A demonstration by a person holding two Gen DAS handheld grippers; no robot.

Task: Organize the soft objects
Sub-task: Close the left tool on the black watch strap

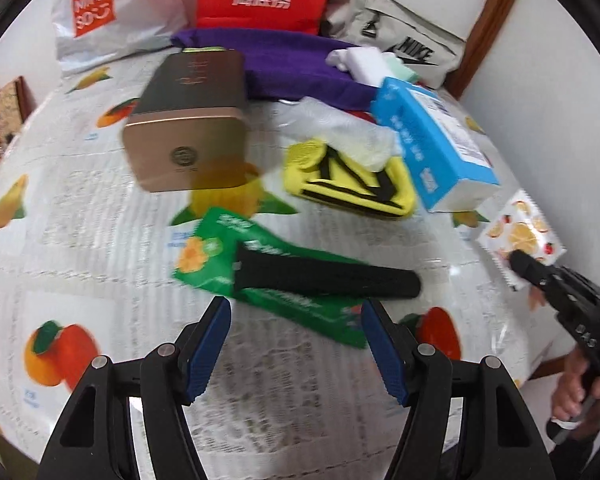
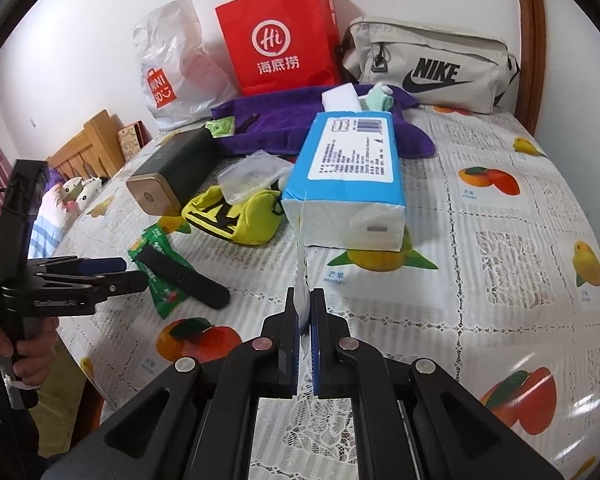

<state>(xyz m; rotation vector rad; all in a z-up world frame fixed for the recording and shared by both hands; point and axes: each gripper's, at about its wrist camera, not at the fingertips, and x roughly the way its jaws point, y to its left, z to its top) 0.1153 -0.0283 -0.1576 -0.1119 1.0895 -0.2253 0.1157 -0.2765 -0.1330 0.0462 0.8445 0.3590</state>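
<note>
- Above the fruit-print worktop [image 2: 500, 240], your right tool [image 2: 305, 312] pinches the thin fruit-patterned white packet [image 1: 520, 236] by its edge.
- Your left tool [image 1: 296, 320], spread and empty, hovers near the green plastic pouch [image 1: 220, 256]; judge that the next grasp, lowering squarely.

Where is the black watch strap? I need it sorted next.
The black watch strap lies across the green packet, just ahead of the open left gripper.

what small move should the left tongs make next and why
Probably lower the left tongs a little further and close on the black strap. They stand open just short of it, and it lies free on the green packet. The right tongs are already shut on the fruit-print packet, so that side is busy.
</note>
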